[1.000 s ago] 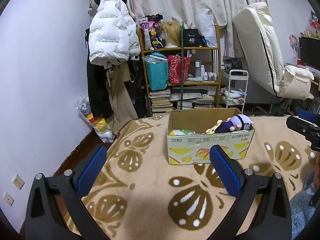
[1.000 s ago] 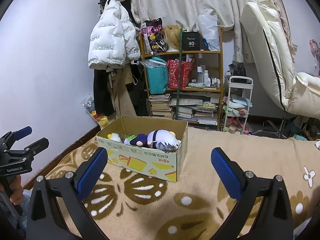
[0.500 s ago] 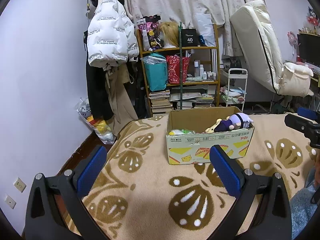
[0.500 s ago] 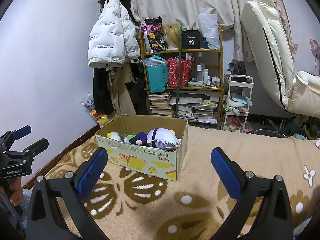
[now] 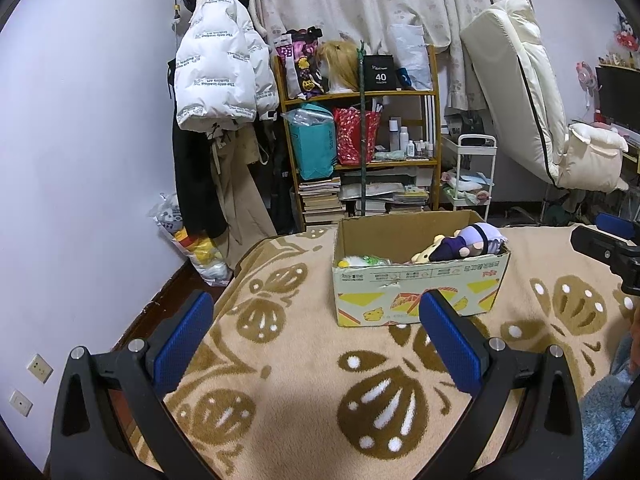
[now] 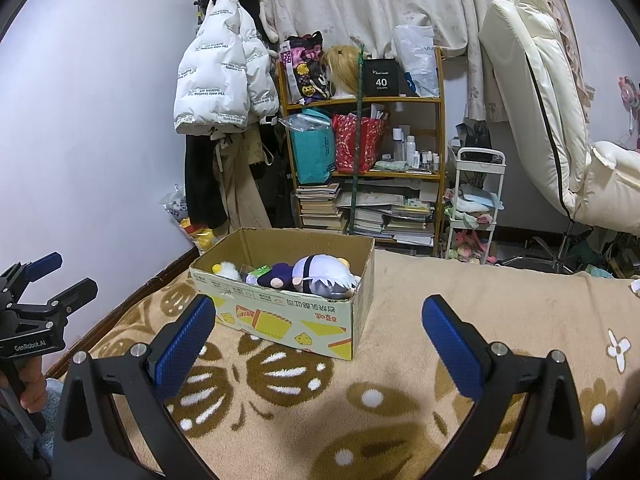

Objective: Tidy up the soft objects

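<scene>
An open cardboard box stands on the beige patterned blanket. Several plush toys lie in it: a purple-and-white doll, a yellow plush and a white-green one. My left gripper is open and empty, held back from the box; it also shows at the left edge of the right wrist view. My right gripper is open and empty, back from the box; it shows at the right edge of the left wrist view.
Behind the bed stand a wooden shelf with bags and books, a coat rack with a white puffer jacket, a white trolley and a cream recliner. A bag of plush toys sits on the floor by the wall.
Both views have shifted slightly; the box and toys have not moved. Both grippers stay open and empty.
</scene>
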`<act>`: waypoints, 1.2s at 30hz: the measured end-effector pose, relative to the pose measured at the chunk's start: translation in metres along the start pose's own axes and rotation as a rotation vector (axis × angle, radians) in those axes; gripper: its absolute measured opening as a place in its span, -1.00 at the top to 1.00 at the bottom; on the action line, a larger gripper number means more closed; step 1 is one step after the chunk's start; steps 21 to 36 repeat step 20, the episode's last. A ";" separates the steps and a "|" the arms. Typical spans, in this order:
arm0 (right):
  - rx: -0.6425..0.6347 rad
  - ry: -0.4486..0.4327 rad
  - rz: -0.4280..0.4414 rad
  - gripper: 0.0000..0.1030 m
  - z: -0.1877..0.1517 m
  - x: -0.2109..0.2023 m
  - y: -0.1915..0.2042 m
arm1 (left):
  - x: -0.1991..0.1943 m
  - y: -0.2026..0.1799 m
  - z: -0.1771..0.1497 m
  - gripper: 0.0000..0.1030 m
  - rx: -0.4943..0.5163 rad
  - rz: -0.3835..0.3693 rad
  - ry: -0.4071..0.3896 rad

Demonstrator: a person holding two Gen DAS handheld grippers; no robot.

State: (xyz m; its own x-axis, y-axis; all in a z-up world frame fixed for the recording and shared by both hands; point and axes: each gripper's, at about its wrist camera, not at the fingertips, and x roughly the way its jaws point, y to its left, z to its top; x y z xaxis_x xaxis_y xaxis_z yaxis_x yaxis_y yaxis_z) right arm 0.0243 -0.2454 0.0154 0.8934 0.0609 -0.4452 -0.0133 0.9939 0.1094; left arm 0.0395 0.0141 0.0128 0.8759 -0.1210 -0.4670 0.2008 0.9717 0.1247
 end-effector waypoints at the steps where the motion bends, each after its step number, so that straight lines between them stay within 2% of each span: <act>1: 0.000 0.001 0.000 -1.00 0.000 0.000 0.000 | 0.000 0.000 0.000 -0.97 0.001 0.004 0.000; 36: 0.000 0.005 -0.001 -1.00 0.000 0.000 -0.002 | -0.001 0.009 0.004 -0.97 -0.019 0.021 -0.004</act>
